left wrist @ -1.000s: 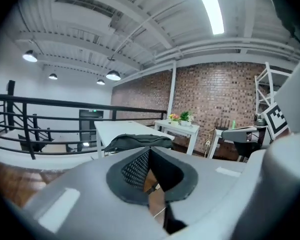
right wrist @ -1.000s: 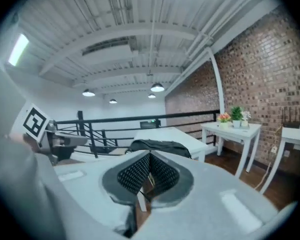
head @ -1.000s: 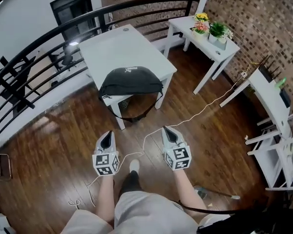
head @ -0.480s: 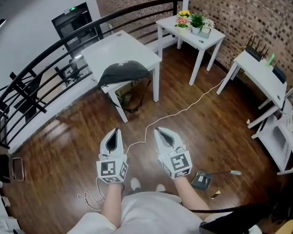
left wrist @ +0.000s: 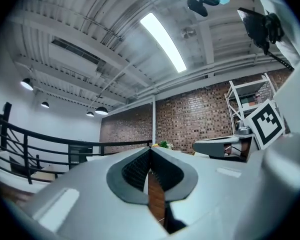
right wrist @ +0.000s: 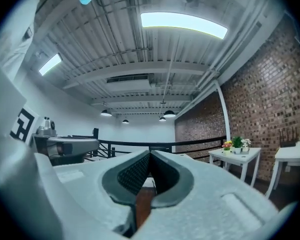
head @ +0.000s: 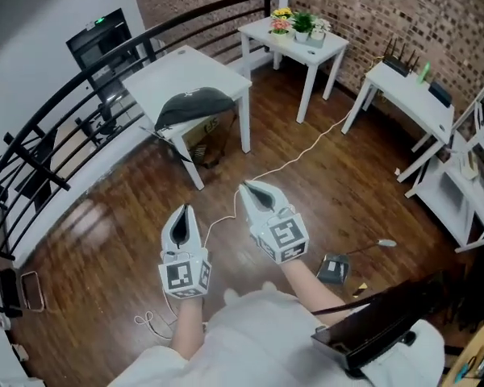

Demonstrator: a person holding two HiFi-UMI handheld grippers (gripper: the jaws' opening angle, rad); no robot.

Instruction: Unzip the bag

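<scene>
A black bag lies on the near corner of a white table, its strap hanging off the edge. My left gripper and right gripper are held low over the wooden floor, well short of the table. Both are shut with nothing between the jaws. In the left gripper view the left gripper has its tips touching. In the right gripper view the right gripper is likewise closed. Both gripper views tilt up at the ceiling, and the bag is out of sight in them.
A second white table with potted flowers stands by the brick wall. A white cable runs across the floor. A black railing curves behind the tables. White shelving stands at the right. A small dark device lies on the floor.
The view has backed away from the table, so the bag looks smaller and farther off. Both grippers stay shut, now held a little higher in the picture.
</scene>
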